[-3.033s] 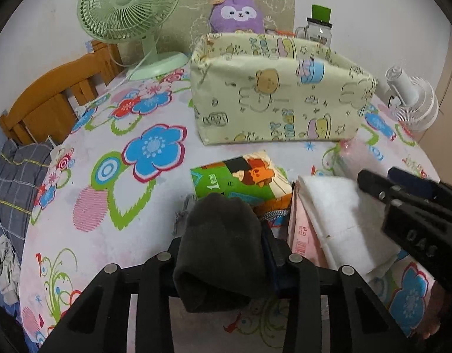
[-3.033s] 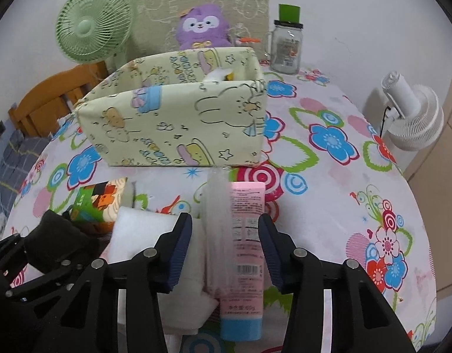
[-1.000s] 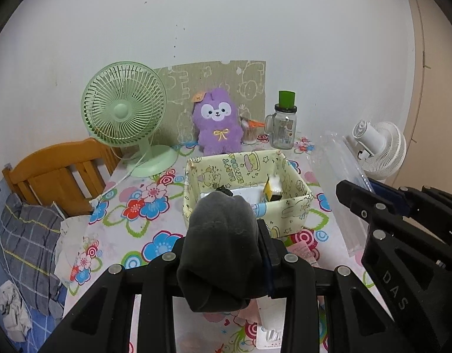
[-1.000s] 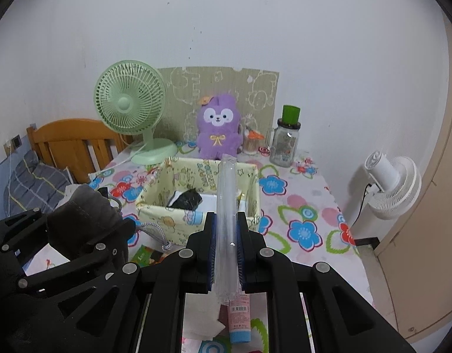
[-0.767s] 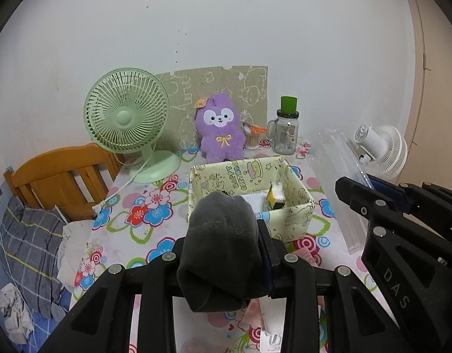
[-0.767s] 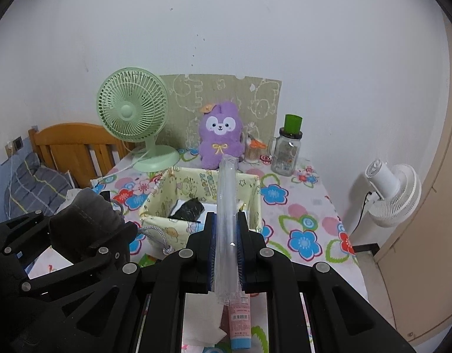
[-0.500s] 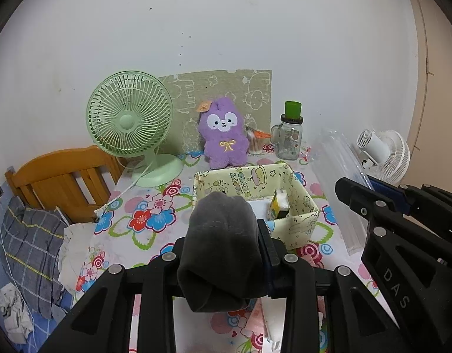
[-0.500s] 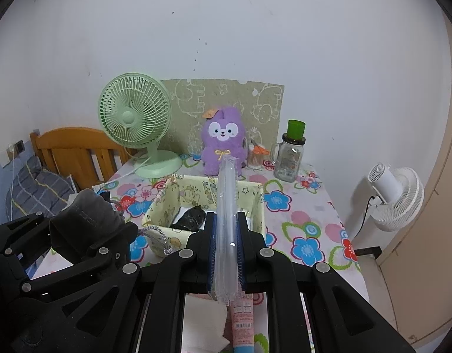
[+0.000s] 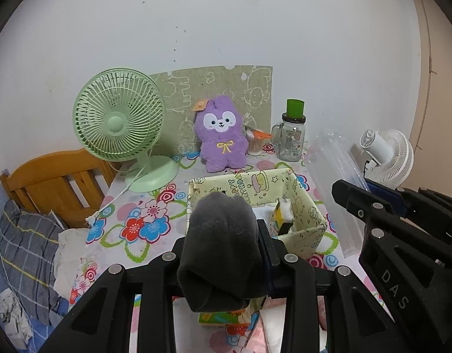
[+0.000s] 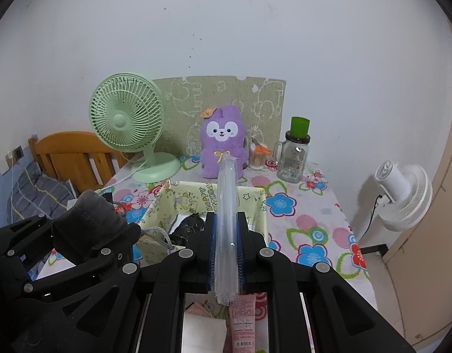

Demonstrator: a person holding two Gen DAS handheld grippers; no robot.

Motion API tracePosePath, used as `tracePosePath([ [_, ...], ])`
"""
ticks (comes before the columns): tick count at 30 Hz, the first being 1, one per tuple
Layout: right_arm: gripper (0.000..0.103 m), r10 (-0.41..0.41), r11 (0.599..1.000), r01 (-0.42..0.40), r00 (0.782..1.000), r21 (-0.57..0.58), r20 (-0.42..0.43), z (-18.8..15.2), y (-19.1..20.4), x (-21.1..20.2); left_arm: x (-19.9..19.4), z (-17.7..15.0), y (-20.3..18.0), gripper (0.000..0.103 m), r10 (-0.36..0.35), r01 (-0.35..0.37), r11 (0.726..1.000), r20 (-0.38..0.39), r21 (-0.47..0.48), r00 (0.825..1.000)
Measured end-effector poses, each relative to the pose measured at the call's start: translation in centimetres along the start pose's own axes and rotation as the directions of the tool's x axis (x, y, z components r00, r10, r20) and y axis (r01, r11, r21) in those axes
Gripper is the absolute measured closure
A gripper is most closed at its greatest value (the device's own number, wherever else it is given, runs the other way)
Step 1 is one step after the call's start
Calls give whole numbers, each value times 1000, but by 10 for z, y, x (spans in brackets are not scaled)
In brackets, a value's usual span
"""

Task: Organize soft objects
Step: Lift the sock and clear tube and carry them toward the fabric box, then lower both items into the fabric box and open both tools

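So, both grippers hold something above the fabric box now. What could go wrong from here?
1. The dark sock bulges out of the left gripper; it might snag on the fabric box rim or slip out early.
2. The clear plastic pack in the right gripper is long and floppy; it may catch the soft box wall and bend it.
3. The two grippers are close and could collide.

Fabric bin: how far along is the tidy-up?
Partly done. The fabric bin already holds a black bundle and some small packs. In hand: the left tongs grip a dark sock, and the right tongs pinch a clear plastic sleeve. Left on the table: a pink tube, a white cloth.
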State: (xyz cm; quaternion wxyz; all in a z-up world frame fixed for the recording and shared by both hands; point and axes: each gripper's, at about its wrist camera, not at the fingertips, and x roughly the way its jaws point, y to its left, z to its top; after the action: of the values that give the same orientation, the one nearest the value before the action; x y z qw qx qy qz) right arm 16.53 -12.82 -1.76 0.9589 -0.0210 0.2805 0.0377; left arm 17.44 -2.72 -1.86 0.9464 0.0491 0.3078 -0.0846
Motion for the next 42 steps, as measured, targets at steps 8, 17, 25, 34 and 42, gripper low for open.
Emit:
tracePosePath([
  [8,88,-2,1000,2,1000,9,-14,9,-10,28,30,13,0,70,-1,1,1000,-16,2,1000],
  [17,88,14,1000,-14,1000,17,-28,19,-19,58,58,26,2,70,4,-4,1000,-32,-8,999],
  [25,88,34,999,-32,998,31,-49,25,-28,85,84,34,3,69,16,-16,1000,-50,-15,999],
  [34,88,44,999,-41,993,29,-114,22,-29,121,120,28,9,58,0,-3,1000,-128,-27,992],
  [42,84,15,1000,-11,976,22,-216,15,-27,142,130,19,14,25,40,-37,999,-164,19,986],
])
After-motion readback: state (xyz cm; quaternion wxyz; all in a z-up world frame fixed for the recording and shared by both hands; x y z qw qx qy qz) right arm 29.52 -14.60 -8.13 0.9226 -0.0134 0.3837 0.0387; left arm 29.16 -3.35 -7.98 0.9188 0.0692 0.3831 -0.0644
